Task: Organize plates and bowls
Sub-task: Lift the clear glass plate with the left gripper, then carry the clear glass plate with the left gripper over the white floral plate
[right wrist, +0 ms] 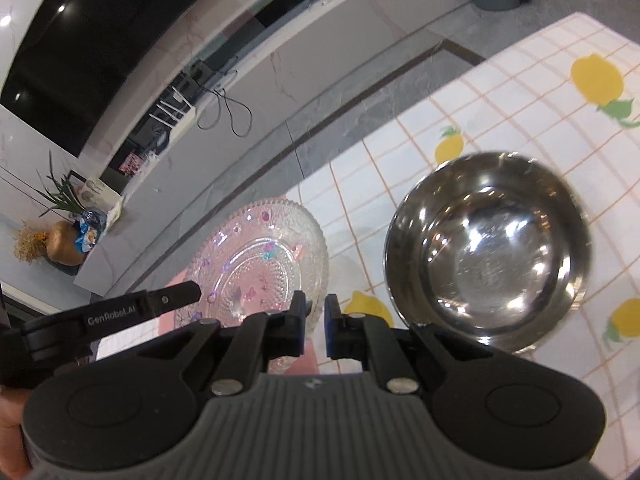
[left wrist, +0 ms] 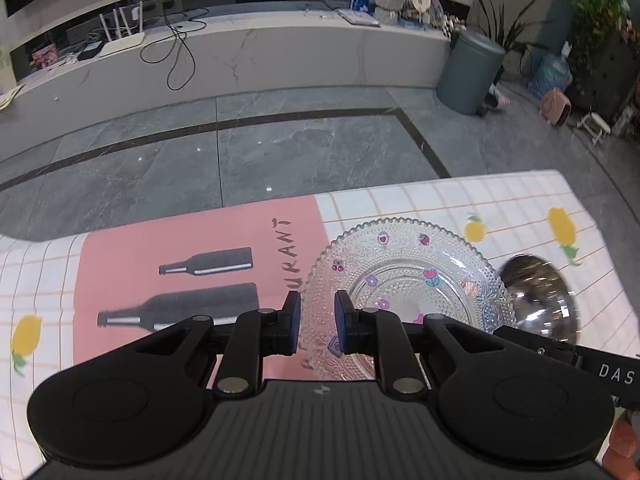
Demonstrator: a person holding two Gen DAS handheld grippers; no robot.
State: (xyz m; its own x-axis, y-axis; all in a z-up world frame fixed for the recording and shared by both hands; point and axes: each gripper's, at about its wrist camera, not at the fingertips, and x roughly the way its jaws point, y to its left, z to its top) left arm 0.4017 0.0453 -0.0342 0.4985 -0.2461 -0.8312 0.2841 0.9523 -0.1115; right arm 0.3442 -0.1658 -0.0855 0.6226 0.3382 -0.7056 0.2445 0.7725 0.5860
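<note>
A clear patterned glass plate (left wrist: 404, 280) with small coloured flower marks lies on the table, partly over a pink mat (left wrist: 192, 276). My left gripper (left wrist: 317, 316) hovers over the plate's near-left rim, jaws a little apart and empty. A shiny steel bowl (left wrist: 540, 296) stands just right of the plate. In the right wrist view the bowl (right wrist: 488, 252) is ahead to the right and the plate (right wrist: 260, 256) ahead to the left. My right gripper (right wrist: 315, 320) sits between them, jaws narrowly apart and empty. The left gripper's finger (right wrist: 172, 298) reaches over the plate.
The table wears a white checked cloth with lemon prints (left wrist: 560, 224). Its far edge (left wrist: 400, 184) drops to a grey tiled floor. A grey bin (left wrist: 468, 72) and a long low counter (left wrist: 240, 56) stand beyond.
</note>
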